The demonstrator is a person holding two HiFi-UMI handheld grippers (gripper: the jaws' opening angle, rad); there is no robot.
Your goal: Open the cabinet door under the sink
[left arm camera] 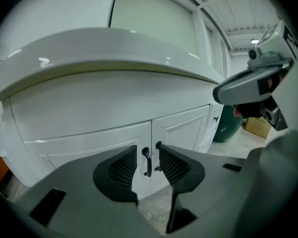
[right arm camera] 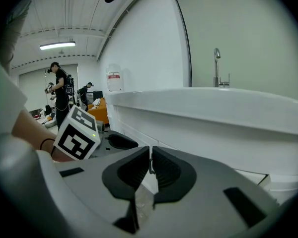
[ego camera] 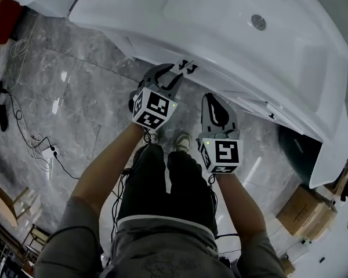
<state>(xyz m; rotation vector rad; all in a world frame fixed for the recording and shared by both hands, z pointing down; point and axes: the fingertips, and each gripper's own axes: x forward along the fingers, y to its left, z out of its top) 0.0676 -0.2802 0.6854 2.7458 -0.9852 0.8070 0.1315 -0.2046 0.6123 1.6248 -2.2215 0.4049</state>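
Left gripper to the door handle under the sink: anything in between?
Nothing visible. The left gripper has its jaws apart, and the handle of the shut door shows in the gap between them, not yet reached. The sink rim overhangs above, off that line.

A hall staged as a bathroom: white sink (ego camera: pixel 220 16), marble floor (ego camera: pixel 75 97), stray cardboard boxes (ego camera: pixel 304 210).

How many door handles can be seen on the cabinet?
3: one handle seen between the left gripper's jaws, one partly behind one jaw, one far right. Others may be hidden.
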